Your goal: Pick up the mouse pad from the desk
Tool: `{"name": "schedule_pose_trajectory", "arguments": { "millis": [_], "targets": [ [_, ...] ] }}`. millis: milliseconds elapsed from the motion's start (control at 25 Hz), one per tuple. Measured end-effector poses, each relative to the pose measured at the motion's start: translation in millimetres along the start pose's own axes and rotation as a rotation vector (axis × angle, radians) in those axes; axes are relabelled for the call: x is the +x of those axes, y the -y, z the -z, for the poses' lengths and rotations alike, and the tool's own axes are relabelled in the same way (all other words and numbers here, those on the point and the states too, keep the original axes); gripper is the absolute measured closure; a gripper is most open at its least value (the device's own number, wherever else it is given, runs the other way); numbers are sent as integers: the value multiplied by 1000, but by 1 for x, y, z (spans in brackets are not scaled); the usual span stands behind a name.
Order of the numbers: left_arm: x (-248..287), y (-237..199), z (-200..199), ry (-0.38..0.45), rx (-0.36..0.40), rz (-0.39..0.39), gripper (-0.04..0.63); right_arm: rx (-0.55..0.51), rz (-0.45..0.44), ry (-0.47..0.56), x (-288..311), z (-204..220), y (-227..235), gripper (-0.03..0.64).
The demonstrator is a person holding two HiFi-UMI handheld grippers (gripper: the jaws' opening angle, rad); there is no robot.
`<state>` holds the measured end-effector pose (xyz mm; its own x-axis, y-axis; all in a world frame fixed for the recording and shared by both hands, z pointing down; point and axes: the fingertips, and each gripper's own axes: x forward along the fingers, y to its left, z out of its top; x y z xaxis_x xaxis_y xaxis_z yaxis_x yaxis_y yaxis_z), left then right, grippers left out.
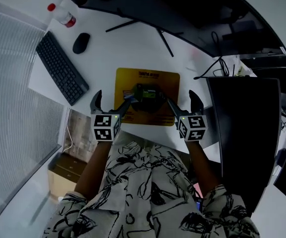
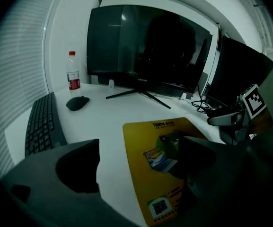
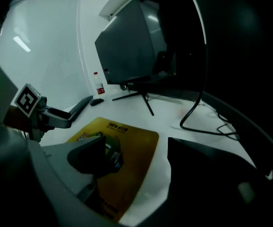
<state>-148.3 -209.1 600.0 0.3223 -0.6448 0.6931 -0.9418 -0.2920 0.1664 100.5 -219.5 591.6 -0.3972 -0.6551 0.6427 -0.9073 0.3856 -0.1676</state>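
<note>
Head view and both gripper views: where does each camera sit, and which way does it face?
Head view: on the person's head, looking down at the desk; shows both forearms, the left gripper and right gripper at the mouse pad's near edge.
Left gripper view: on the left gripper, looking along its open jaws over the mouse pad toward the monitor; right gripper shows at right.
Right gripper view: on the right gripper, facing mouse pad and monitor; left gripper shows at left.
Shared: all show the mouse pad.
</note>
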Motion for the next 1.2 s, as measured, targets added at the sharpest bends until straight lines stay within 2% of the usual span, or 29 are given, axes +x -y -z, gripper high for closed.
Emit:
{"name": "schedule_pose_trajectory", "arguments": {
  "millis": [80,160,320,400,600,640,880,1000,1200],
  "targets": [
    [13,-3,9,-44,-13,-6,90,8,8,-52,12,14,1,213],
    [21,-6,16,-87,-38,-15,145,5,20,-96,20,26,1,248],
    [31,-6,20,-136,-61,-20,207,21,42,-158,30,39,5,270],
    [36,-4,22,-150,-51,-23,222,34,51,-168,32,42,7,298],
    [47,2,34,-193,-36,-27,245,42,80,-196,37,53,10,321],
    [47,3,36,-198,-32,-37,252,32,95,-195,37,54,11,354],
    [47,0,38,-204,4,-91,295,17,123,-185,37,54,10,369],
    [48,6,39,-201,2,-101,345,26,125,-176,37,55,7,398],
    [48,7,39,-201,-16,-102,351,41,139,-194,38,55,6,419]
  ]
}}
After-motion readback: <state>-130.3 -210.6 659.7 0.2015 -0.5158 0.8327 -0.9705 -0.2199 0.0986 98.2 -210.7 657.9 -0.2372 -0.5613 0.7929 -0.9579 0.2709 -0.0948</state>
